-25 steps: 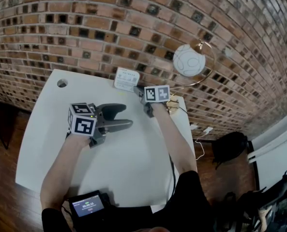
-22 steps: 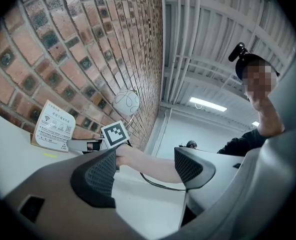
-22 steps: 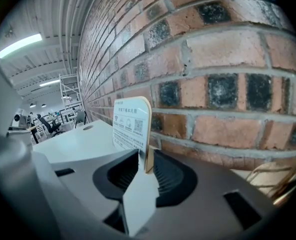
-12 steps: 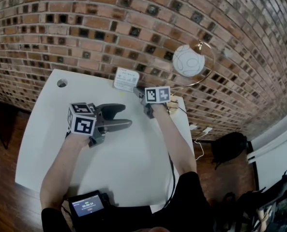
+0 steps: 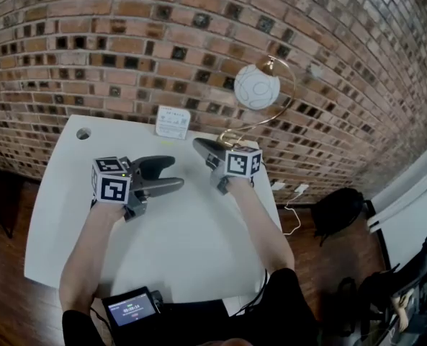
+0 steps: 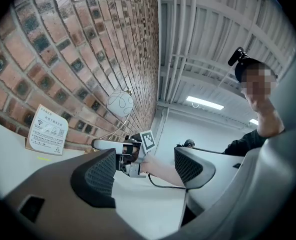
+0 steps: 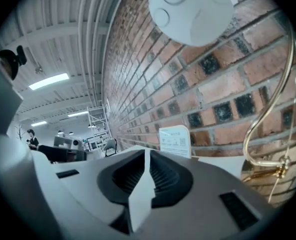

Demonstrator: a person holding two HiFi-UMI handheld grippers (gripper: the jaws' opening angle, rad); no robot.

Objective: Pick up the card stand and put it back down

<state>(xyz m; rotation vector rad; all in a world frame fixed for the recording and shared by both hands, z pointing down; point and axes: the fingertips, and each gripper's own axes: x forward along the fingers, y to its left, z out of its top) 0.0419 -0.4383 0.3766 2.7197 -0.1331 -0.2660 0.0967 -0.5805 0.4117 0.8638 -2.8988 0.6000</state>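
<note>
The card stand (image 5: 173, 121), a white printed card, stands upright at the back of the white table (image 5: 199, 244) against the brick wall. It also shows in the left gripper view (image 6: 48, 134) and the right gripper view (image 7: 175, 140). My right gripper (image 5: 199, 144) hangs to its right, clear of it. Its jaws have just been closing and now meet at the tips with nothing between them (image 7: 147, 154). My left gripper (image 5: 177, 172) hovers over the table's middle, open and empty (image 6: 143, 171).
A lamp with a white globe (image 5: 256, 86) and a brass base (image 5: 231, 139) stands just right of my right gripper. The table has a cable hole (image 5: 83, 132) at its far left. A small screen device (image 5: 130, 308) sits at the near edge. A cable (image 5: 289, 215) hangs off the right side.
My right gripper has drawn back from the card stand, to the right and upward. The card stand stays by the wall. The left gripper has hardly moved.
</note>
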